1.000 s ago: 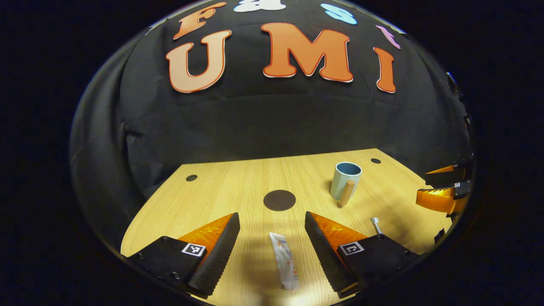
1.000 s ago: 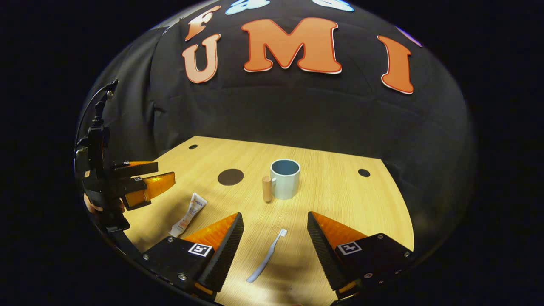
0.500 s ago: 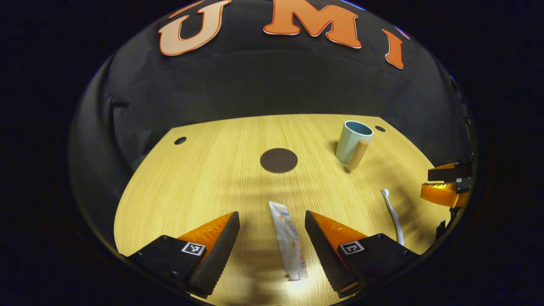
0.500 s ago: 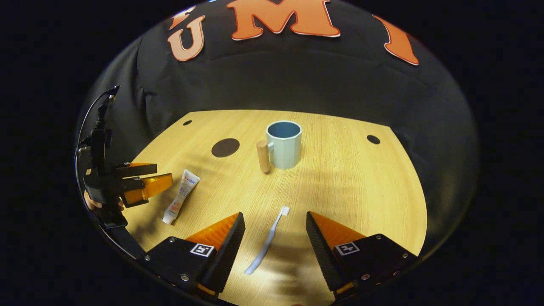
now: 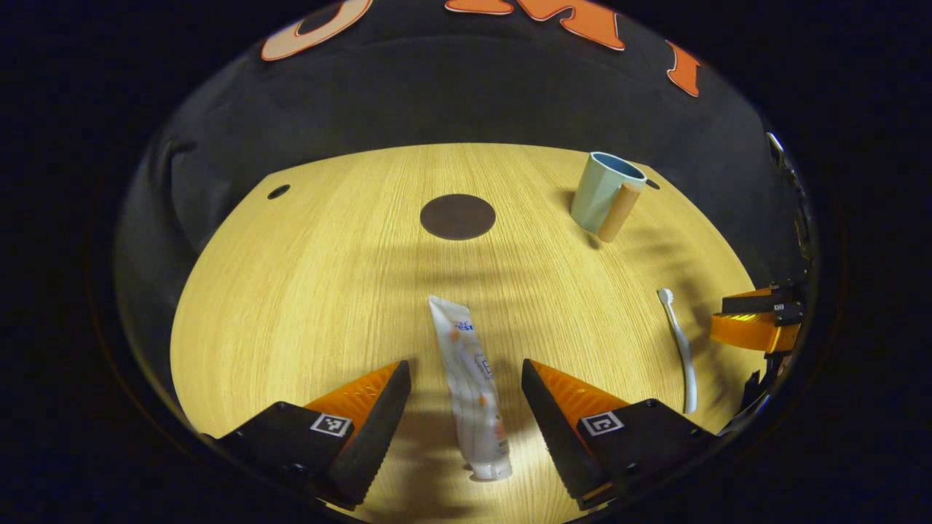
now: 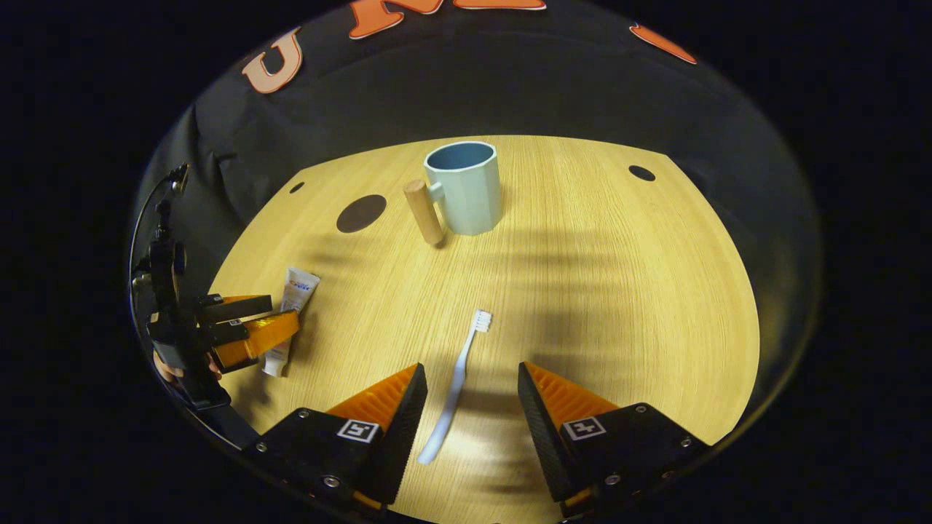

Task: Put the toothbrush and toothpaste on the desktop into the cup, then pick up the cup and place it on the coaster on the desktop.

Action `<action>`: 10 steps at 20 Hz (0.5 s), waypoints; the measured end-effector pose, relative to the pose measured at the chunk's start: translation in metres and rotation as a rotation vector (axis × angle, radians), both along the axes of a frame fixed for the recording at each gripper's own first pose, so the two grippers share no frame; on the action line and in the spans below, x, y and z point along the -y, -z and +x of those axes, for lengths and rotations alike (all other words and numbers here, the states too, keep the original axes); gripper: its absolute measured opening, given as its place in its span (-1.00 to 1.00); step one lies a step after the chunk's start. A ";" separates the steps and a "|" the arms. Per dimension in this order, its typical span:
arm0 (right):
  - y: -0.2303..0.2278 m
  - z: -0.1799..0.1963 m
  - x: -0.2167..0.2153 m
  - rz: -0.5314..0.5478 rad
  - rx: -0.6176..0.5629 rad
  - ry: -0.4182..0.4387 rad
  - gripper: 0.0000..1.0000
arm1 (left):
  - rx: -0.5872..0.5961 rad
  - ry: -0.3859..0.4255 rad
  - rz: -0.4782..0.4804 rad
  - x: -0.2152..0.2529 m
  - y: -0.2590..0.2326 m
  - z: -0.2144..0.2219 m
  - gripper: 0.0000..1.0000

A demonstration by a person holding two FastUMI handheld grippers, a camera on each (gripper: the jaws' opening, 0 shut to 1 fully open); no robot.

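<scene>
Ok so I'm right at the opening step here, lining both grippers up for the two pickups. Left gripper [image 5: 462, 407] has its jaws spread wide with the toothpaste [image 5: 470, 389] lying flat on the surface [image 5: 306, 291] between them, cap end toward me, neither jaw touching it as far as I can tell. Right gripper [image 6: 466, 407] is the same story: jaws spread, toothbrush [image 6: 455, 389] lying between them with the bristles pointing away toward the cup [image 6: 466, 185].

The cup stands upright and empty near the far side, wooden handle sticking out to its side. The coaster [image 5: 457, 216] is the dark disc well apart from the cup, nothing on it.

Next move, I reckon: drop a bit lower and pinch each item. The toothbrush is thin and flat on the wood, so I'd need the jaw tips almost scraping the surface or it'll just slip out. Toothpaste is squishy, easier grab, but it might flop once lifted.
</scene>
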State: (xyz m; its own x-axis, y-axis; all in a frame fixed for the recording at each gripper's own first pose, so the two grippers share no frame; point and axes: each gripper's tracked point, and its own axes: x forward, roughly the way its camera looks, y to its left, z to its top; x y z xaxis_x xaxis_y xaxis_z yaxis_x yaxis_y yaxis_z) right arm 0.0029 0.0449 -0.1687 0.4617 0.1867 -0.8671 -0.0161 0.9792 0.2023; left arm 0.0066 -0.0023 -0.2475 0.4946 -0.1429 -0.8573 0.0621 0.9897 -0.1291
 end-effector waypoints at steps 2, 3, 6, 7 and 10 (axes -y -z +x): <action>0.008 -0.003 0.001 -0.027 -0.035 -0.009 0.42 | -0.012 0.004 -0.004 0.000 0.002 -0.001 0.97; 0.014 -0.007 0.001 -0.039 -0.060 -0.010 0.38 | -0.006 0.002 0.002 -0.002 -0.003 0.001 0.96; 0.028 -0.011 -0.005 -0.032 -0.109 0.005 0.35 | 0.007 0.011 0.014 -0.004 -0.012 0.008 0.90; 0.030 -0.012 -0.006 -0.029 -0.116 0.009 0.26 | 0.000 0.010 0.018 -0.008 -0.013 0.009 0.80; 0.032 -0.010 -0.010 -0.031 -0.125 0.009 0.08 | -0.031 -0.009 0.014 -0.021 -0.007 0.009 0.46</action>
State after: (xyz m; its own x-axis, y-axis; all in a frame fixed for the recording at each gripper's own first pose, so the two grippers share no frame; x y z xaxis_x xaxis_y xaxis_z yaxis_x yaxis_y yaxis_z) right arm -0.0074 0.0550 -0.2004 0.3512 0.1557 -0.9233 0.0163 0.9849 0.1723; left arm 0.0157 0.0187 -0.2405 0.4688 -0.1266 -0.8742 0.0497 0.9919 -0.1169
